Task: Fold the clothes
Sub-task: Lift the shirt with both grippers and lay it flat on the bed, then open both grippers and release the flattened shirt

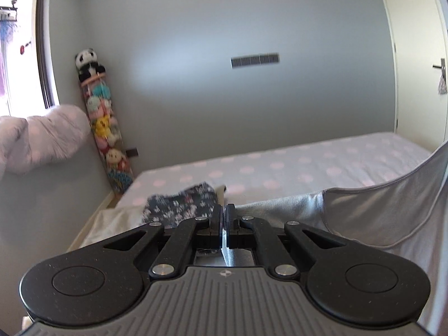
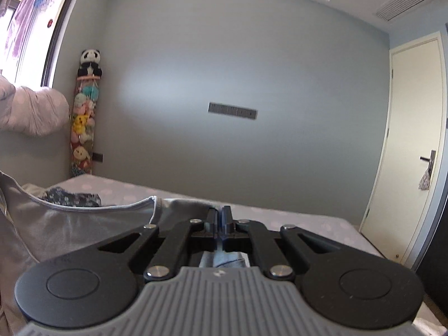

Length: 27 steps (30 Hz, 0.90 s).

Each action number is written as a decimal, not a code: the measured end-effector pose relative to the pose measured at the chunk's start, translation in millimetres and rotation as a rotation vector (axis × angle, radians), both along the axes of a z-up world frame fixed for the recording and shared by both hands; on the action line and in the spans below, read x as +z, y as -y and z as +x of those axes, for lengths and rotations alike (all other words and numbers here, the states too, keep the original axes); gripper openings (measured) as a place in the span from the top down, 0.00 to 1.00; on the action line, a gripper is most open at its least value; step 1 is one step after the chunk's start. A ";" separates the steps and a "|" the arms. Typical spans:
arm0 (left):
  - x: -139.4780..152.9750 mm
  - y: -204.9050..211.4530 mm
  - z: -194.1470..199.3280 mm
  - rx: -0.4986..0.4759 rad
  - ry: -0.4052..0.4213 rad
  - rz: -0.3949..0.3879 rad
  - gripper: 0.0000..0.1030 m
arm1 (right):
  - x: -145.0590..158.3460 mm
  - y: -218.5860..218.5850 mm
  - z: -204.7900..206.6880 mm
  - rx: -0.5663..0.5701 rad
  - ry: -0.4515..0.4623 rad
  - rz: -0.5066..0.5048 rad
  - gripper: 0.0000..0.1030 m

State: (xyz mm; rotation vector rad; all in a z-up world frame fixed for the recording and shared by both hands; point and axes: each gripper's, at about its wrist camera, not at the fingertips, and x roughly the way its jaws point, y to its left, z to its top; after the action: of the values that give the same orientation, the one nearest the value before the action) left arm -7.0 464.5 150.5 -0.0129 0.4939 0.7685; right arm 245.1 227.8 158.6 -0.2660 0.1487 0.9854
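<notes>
We see the left gripper (image 1: 224, 210) with jaws pressed together, a thin edge of the grey garment (image 1: 364, 218) pinched between them. The right gripper (image 2: 219, 214) is likewise clamped on the same grey garment (image 2: 84, 224), fabric showing between its pads. The garment hangs stretched between the two grippers, above the near part of the bed (image 1: 294, 165), whose sheet has pink dots. A dark floral cloth (image 1: 182, 204) lies on the bed beyond the left gripper, beside a pale cloth (image 1: 112, 221). A panda plush (image 1: 88, 63) sits on top of a tall toy holder (image 1: 107, 128) in the corner. A door (image 2: 411, 154) stands at right.
</notes>
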 end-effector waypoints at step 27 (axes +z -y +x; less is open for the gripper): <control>-204.9 -96.9 79.3 0.046 -0.240 -0.339 0.61 | -210.1 -152.6 109.8 -0.019 -0.297 -0.434 0.58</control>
State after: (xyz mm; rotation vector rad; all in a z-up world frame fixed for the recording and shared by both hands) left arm 72.3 561.4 -54.4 -0.2505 0.8512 0.7276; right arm 354.9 380.4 -51.5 -0.5125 0.6385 0.9633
